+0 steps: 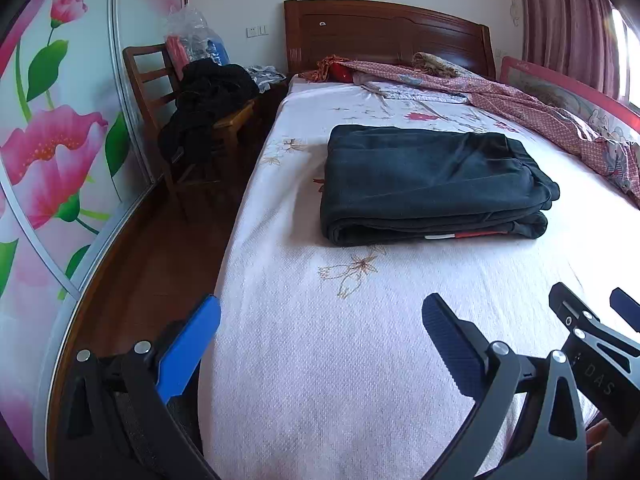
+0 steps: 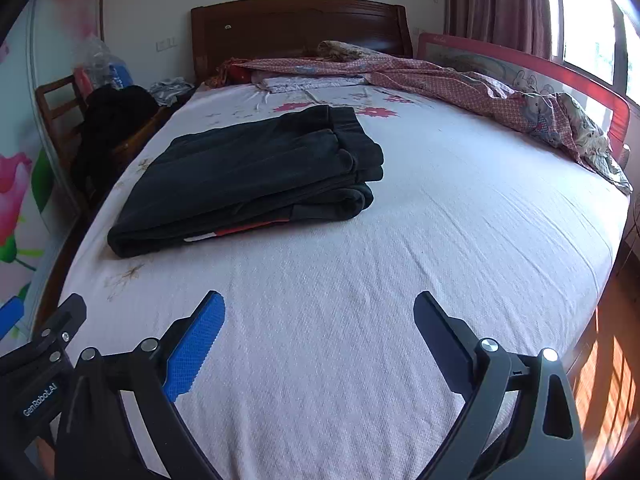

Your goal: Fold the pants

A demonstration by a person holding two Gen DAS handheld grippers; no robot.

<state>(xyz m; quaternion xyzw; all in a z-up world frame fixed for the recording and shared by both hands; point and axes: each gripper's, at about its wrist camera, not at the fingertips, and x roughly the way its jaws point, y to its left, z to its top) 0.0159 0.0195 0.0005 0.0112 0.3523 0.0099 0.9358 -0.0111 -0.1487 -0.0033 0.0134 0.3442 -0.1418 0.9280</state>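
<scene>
Dark pants [image 1: 432, 184] folded in a stack on the bed [image 1: 360, 360], left tongs [image 1: 320, 344] wide and empty, right tongs [image 2: 320, 340] wide too, near the foot

Pants [image 1: 432, 184]: dark navy-black, with a red and white stripe along the folded edge. Bed sheet [image 2: 400, 280]: white with pink and brown flowers. Quilt [image 2: 480, 88]: red-pink check. Headboard [image 1: 384, 32]: reddish-brown wood. Wardrobe door [image 1: 48, 140]: pink flowers, green leaves.
</scene>
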